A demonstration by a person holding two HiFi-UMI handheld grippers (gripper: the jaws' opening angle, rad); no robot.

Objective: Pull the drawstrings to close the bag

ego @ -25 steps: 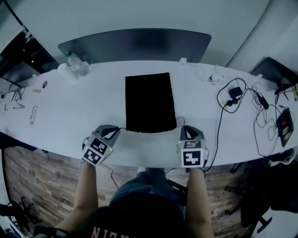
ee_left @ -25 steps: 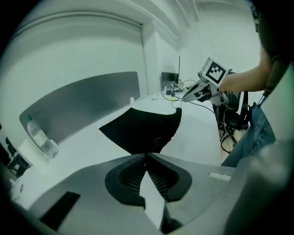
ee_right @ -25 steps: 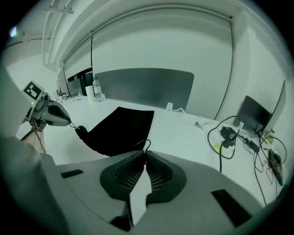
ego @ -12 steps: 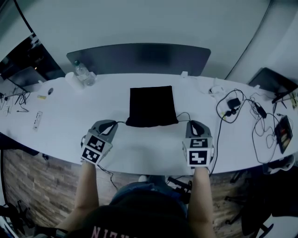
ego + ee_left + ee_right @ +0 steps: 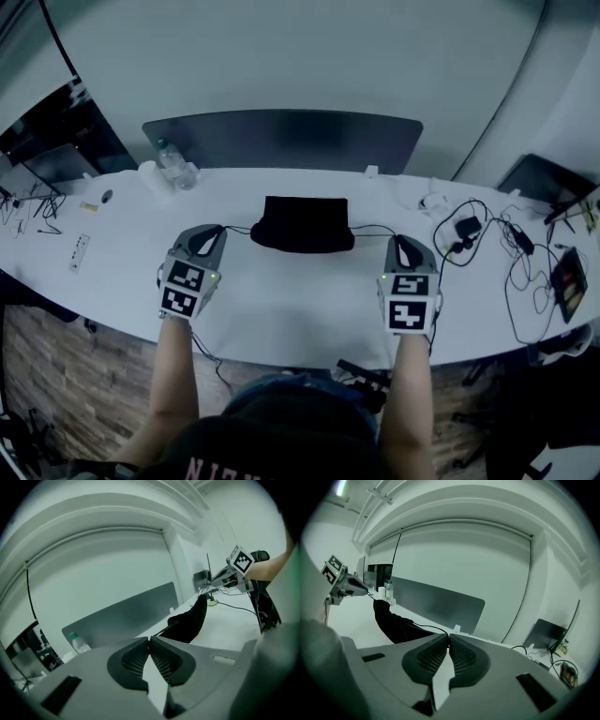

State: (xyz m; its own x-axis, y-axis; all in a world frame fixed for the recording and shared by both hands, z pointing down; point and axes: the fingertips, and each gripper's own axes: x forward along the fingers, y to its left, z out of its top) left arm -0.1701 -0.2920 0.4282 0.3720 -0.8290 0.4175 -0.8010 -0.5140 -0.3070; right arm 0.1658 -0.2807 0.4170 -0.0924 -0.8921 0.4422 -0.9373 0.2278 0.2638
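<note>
The black drawstring bag (image 5: 303, 225) sits bunched at its mouth in the middle of the white table (image 5: 291, 300). A thin black drawstring (image 5: 236, 229) runs from the bag's left side into my left gripper (image 5: 208, 234), which is shut on it. On the other side a second drawstring (image 5: 373, 229) leads to my right gripper (image 5: 401, 244), also shut on it. In the left gripper view the jaws (image 5: 149, 641) meet on the string, and the bag (image 5: 190, 619) hangs beyond. The right gripper view shows the jaws (image 5: 448, 637) pinched on the drawstring (image 5: 429, 628), with the bag (image 5: 391, 620) to the left.
A dark partition panel (image 5: 281, 141) stands behind the table. A water bottle (image 5: 170, 159) is at the back left, and a small remote (image 5: 80, 251) lies near the left edge. Loose cables and a charger (image 5: 467, 227) cover the right side.
The bag has shrunk from a long flat rectangle to a short bunched shape. Both grippers have moved outward and apart, and the strings between them and the bag have grown longer.
</note>
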